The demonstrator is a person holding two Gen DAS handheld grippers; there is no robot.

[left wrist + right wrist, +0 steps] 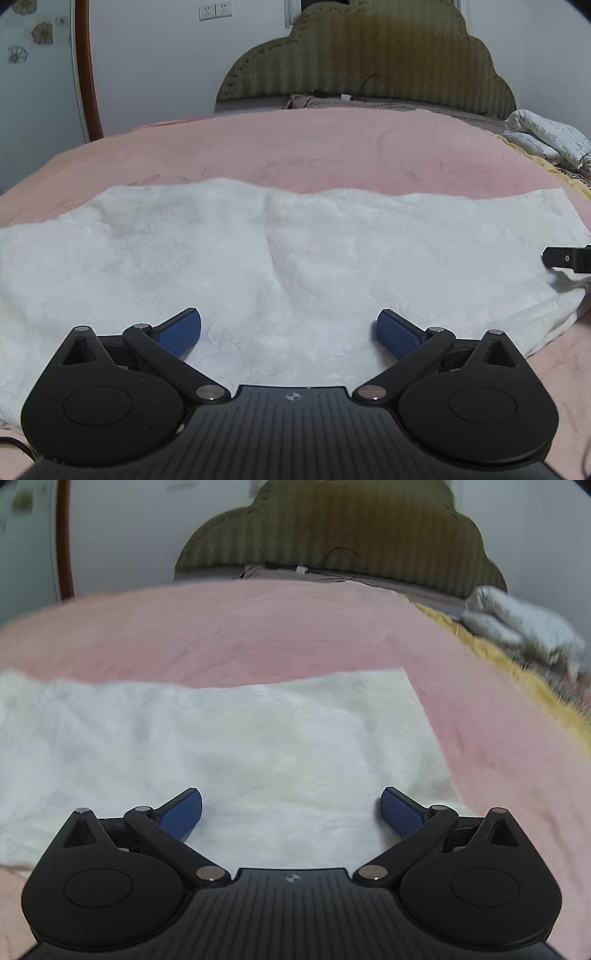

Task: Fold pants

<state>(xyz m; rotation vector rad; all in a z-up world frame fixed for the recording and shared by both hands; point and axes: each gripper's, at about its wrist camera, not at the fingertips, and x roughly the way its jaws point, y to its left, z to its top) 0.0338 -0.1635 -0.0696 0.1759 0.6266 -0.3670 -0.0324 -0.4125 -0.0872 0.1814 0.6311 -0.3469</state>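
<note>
White fuzzy pants (288,258) lie flat and stretched sideways across the pink bedspread (295,147). My left gripper (289,334) hovers over their near edge, open wide, blue pads (181,332) empty. The right gripper's dark tip (561,258) pokes in at the right edge of the left wrist view, above the pants' right end. In the right wrist view the pants' right end (258,746) fills the middle, with a straight hem on the right. My right gripper (291,812) stands open above it, nothing between its fingers.
An olive padded headboard (369,62) stands at the far end, with a black cable (369,88) and a brown pillow below it. A folded grey-white quilt (546,140) lies at the far right on a yellow-edged blanket (517,672). A wooden frame (86,70) stands at the left wall.
</note>
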